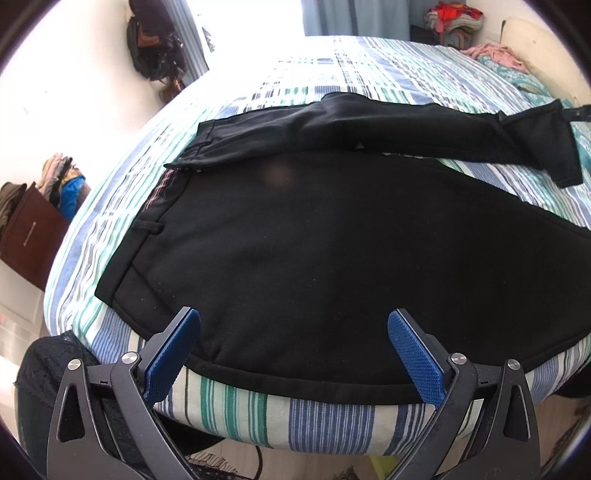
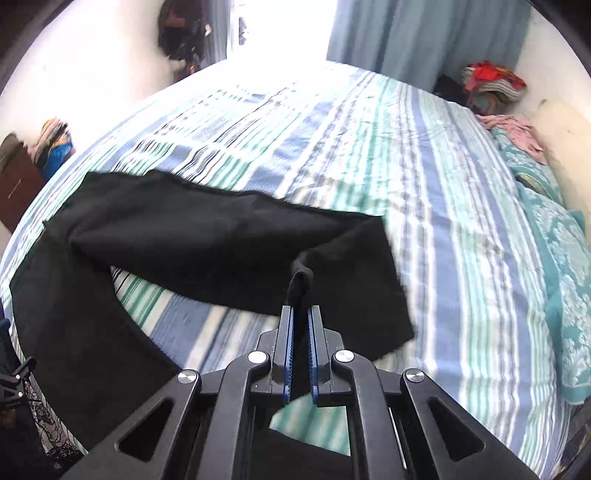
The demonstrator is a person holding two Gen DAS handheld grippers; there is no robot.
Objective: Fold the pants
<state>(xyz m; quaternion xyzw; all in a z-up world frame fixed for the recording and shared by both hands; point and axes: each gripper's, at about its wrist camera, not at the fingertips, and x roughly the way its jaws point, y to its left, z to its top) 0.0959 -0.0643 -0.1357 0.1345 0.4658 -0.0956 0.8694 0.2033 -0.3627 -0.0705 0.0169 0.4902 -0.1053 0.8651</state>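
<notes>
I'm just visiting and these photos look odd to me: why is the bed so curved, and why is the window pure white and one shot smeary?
Left wrist view: the fisheye lens bows the striped bed, the window is blown out, and a faint smudge sits over the black pants. Right wrist view: same bowing and glare, plus motion smear on the stripes and pant leg.

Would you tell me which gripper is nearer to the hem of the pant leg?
Right. The right gripper is shut on the pant leg near its hem; the left gripper hangs open over the waist end.
</notes>
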